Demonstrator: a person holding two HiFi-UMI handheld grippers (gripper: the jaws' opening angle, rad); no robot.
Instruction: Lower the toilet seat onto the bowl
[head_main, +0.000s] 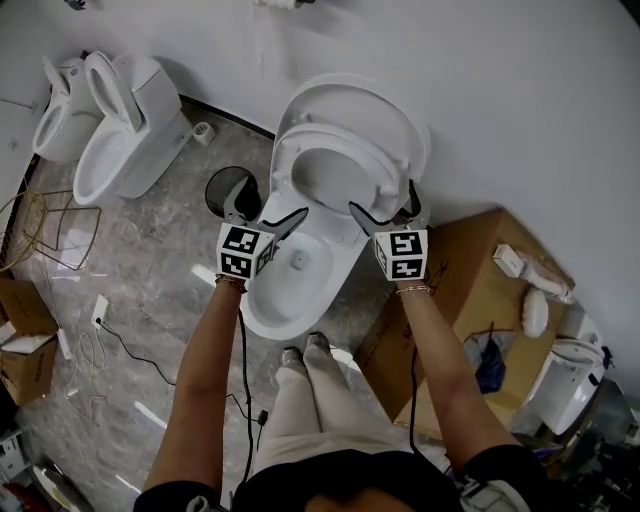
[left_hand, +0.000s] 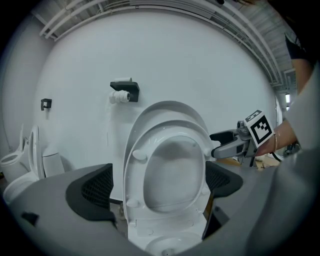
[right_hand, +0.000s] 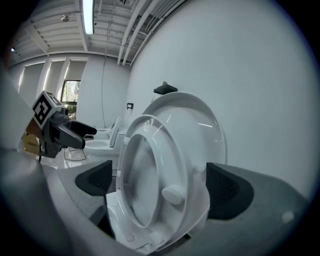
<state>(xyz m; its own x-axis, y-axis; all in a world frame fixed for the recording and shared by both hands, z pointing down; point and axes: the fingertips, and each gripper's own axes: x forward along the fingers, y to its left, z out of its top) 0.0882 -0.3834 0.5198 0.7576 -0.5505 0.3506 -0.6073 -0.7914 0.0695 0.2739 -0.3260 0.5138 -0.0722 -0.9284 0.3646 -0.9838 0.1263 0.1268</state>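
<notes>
The toilet seat (head_main: 287, 170) stands upright at the back of the bowl (head_main: 262, 318), leaning against the raised lid (head_main: 350, 92), not yet lowered. The left gripper (head_main: 266, 207) hovers above the bowl's left rear with jaws spread wide, and the right gripper (head_main: 384, 202) hangs above the bowl's right rear, gaping just as wide, with the seat framed between each pair. Neither seems to touch the seat, though that's hard to judge.
</notes>
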